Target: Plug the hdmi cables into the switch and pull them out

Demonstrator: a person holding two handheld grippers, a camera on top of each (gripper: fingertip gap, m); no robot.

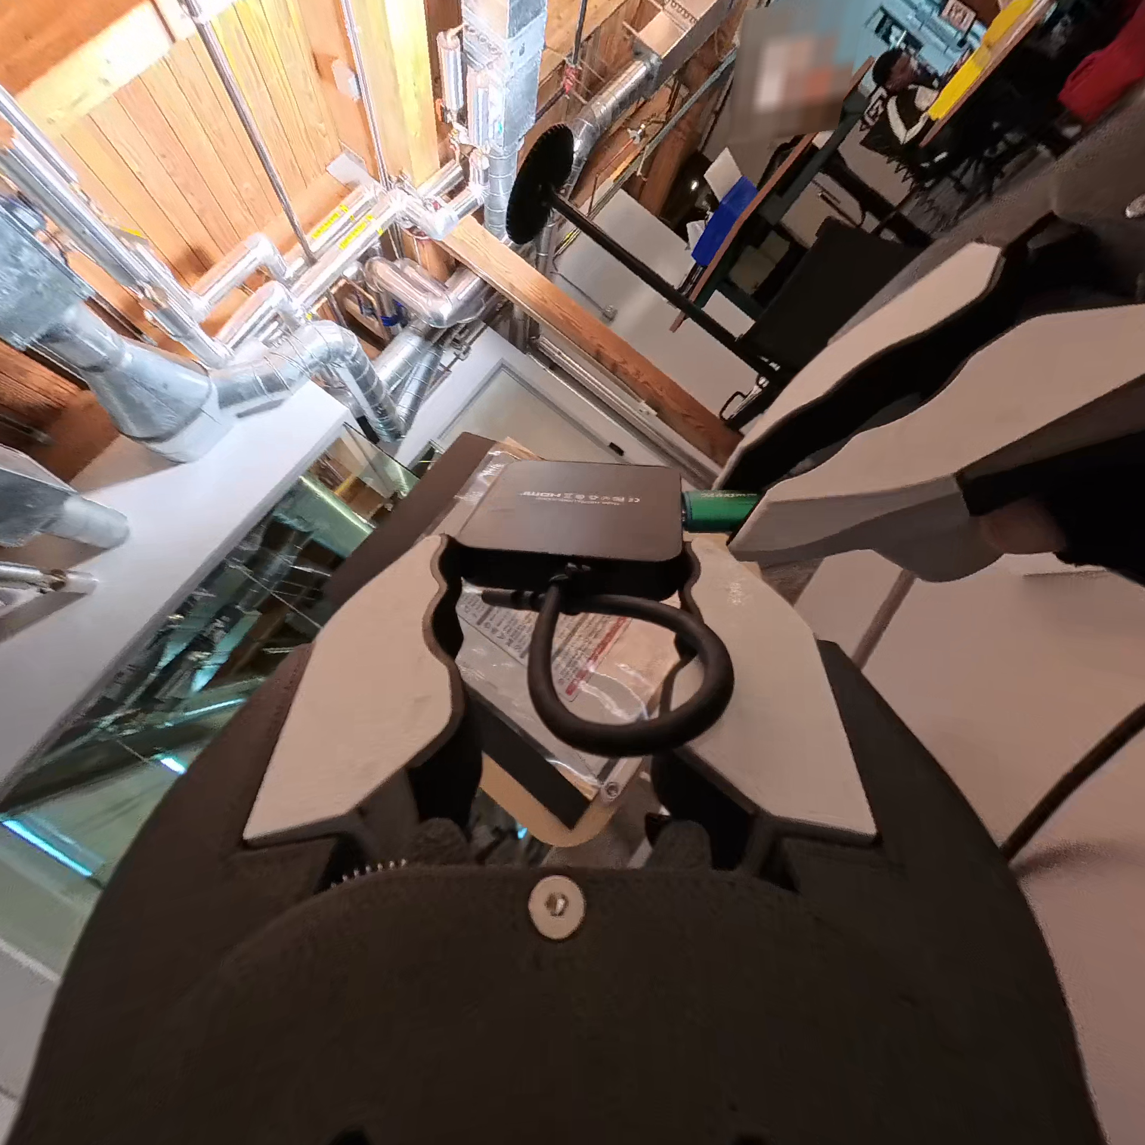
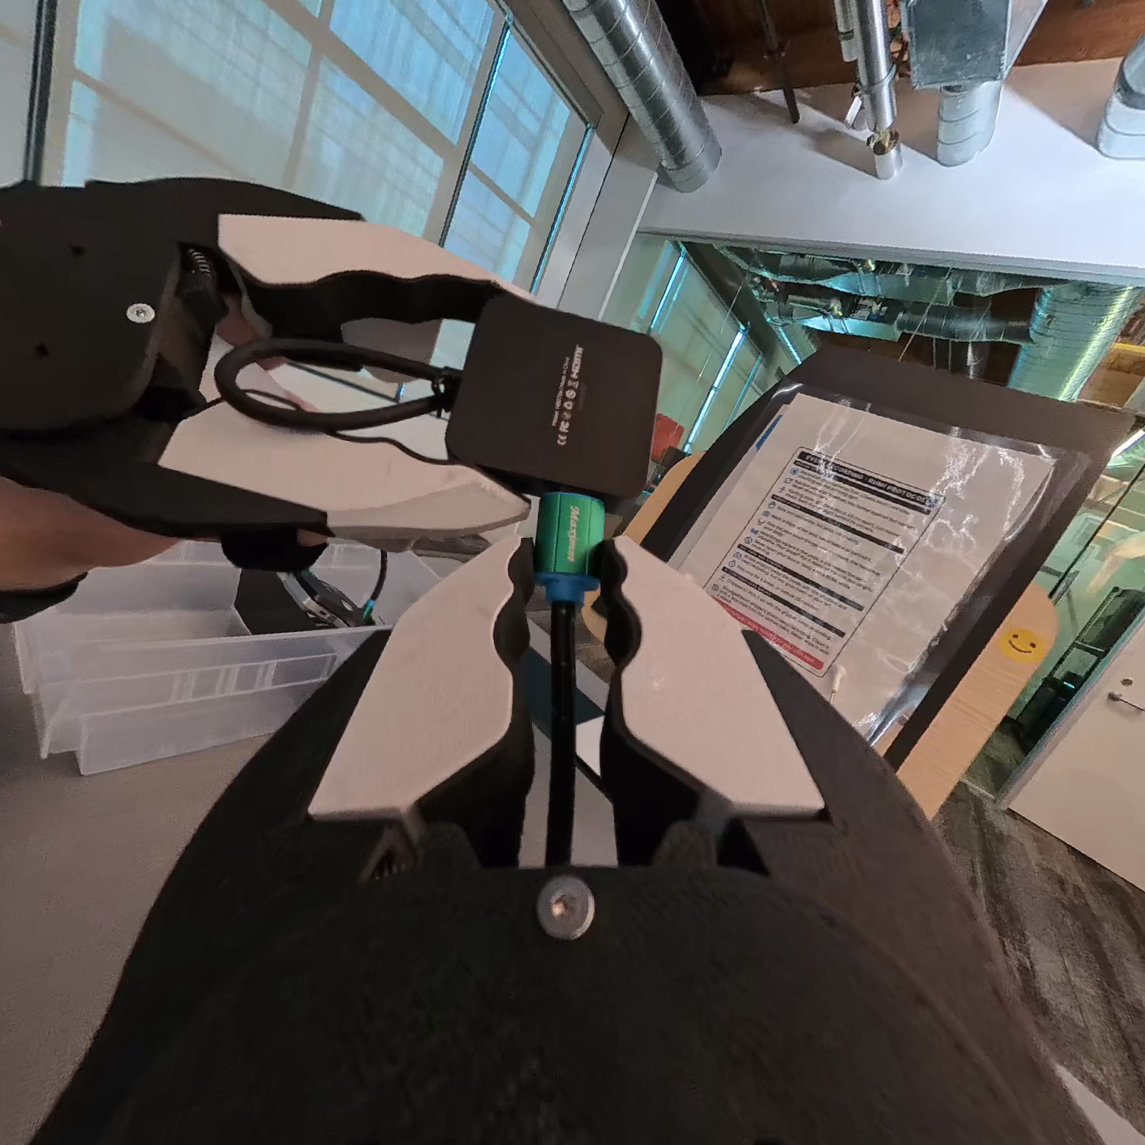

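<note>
My left gripper (image 1: pixel 567 567) is clamped on the near edge of a flat black switch (image 1: pixel 576 511), holding it up in the air, well above the surface. A short black pigtail cable (image 1: pixel 626 675) loops back from the switch between my left fingers. My right gripper (image 2: pixel 561 557) grips a green HDMI plug (image 2: pixel 565 533) whose tip meets the switch's side port; its black cable (image 2: pixel 561 712) runs back between my right fingers. Behind the switch stands a framed printed sheet (image 2: pixel 867 557). Below the switch lies a clear plastic bin (image 2: pixel 155 675).
</note>
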